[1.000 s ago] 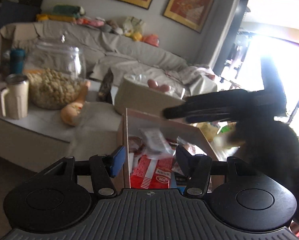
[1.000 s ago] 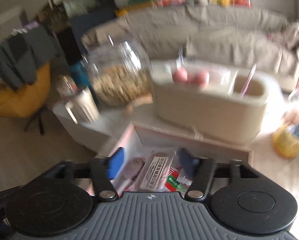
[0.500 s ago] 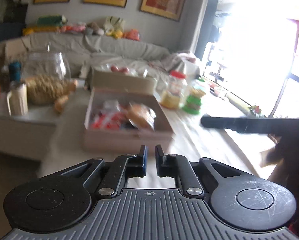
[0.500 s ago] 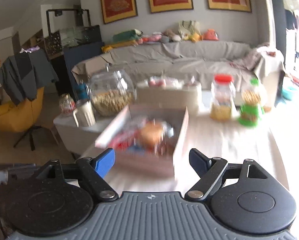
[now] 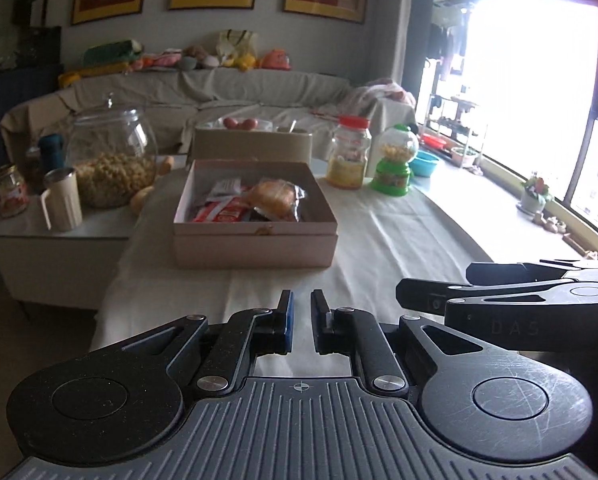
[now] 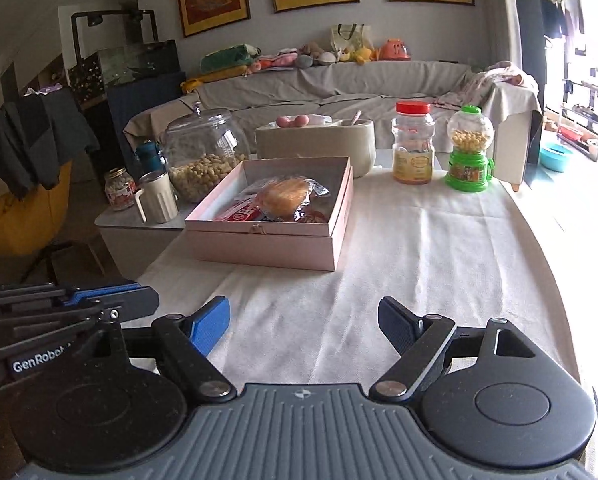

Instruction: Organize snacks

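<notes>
A pink cardboard box (image 5: 255,240) (image 6: 267,246) stands on the white tablecloth, holding several wrapped snacks: a bun in clear wrap (image 5: 277,198) (image 6: 285,196) and red packets (image 5: 219,214) (image 6: 239,212). My left gripper (image 5: 301,320) is nearly shut and empty, well short of the box near the table's front. My right gripper (image 6: 303,322) is open and empty, also back from the box. The right gripper shows side-on in the left wrist view (image 5: 507,304); the left gripper shows in the right wrist view (image 6: 71,304).
Behind the box stand a beige tub (image 6: 315,144), a red-lidded jar (image 6: 413,142) and a green candy dispenser (image 6: 469,150). On the side table to the left are a glass peanut jar (image 6: 203,156), a cream mug (image 6: 159,196) and a small jar (image 6: 119,190). A sofa lies beyond.
Both grippers have pulled back from over the box to the table's front. The left gripper closed to a narrow gap. The right gripper opened wide and empty.
</notes>
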A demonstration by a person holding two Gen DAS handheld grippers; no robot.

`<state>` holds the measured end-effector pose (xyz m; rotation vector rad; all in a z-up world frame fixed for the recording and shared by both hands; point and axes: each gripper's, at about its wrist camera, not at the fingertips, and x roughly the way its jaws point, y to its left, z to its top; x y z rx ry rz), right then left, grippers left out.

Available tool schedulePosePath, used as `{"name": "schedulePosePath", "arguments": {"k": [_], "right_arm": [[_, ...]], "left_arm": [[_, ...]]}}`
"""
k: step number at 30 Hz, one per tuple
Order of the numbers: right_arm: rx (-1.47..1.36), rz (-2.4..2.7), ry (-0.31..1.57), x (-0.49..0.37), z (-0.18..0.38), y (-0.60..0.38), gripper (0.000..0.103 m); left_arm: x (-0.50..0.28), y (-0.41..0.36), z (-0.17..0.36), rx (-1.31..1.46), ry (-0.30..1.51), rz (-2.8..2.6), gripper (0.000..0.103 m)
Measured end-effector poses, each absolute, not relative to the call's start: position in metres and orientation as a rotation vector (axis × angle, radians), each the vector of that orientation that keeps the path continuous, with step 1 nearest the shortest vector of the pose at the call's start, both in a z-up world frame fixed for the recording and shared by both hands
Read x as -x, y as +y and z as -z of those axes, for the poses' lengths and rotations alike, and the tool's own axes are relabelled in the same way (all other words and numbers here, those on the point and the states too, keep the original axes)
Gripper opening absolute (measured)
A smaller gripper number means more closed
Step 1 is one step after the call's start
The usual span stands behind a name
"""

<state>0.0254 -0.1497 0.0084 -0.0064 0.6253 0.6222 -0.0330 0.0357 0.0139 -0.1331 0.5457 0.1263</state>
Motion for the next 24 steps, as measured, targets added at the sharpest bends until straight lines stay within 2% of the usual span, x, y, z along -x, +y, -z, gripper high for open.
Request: {"name": "schedulePosePath", "arguments": {"k": [24], "right_arm": [[0.024,-0.641,0.656,-0.0233,-0.0022,-0.1410,0.082]], "left_arm": [[0.0305,0.0374,-0.0114,0.152,0.562,-0.110,0.012]]}}
